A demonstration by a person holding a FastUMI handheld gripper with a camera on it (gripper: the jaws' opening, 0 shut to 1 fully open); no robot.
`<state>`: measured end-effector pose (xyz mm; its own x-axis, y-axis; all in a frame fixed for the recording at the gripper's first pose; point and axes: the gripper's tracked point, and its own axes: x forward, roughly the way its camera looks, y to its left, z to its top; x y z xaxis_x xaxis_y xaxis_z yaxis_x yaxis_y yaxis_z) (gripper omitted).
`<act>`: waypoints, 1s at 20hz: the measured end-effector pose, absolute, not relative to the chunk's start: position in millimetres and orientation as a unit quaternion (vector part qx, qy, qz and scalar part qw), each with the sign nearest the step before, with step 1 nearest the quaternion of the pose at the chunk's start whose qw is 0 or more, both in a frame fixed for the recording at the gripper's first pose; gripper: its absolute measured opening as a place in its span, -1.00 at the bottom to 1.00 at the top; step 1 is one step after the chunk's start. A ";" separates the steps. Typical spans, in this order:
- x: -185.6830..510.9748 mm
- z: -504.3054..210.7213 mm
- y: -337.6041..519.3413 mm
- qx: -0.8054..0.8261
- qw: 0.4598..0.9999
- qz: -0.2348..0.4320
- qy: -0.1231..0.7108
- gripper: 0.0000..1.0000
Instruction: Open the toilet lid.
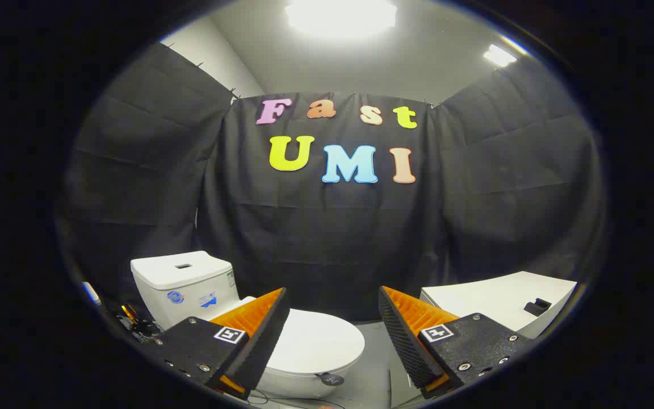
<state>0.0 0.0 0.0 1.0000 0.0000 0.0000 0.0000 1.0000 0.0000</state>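
A white toilet stands below and ahead of me, its tank [182, 287] back against the black cloth. Its lid [313, 343] lies flat and closed over the bowl, partly hidden behind my left finger. A small dark tag [330, 378] sits at the lid's front rim. My gripper [332, 298] hangs above the toilet, open wide, with nothing between its orange-and-black fingers [259, 326]. The lid lies just beyond the left finger and reaches into the gap between the two.
A white table [497, 301] stands to the right of the toilet with a small black object [537, 307] on it. Cables and small items [134, 324] lie on the floor left of the tank. Grey floor [369, 369] shows between toilet and table.
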 end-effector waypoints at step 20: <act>-0.9 2.1 -0.7 -0.005 1.000 -0.001 -0.003 0.92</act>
<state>-0.9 -0.7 2.1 1.0000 -0.0029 0.0068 0.0030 0.9999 -0.0102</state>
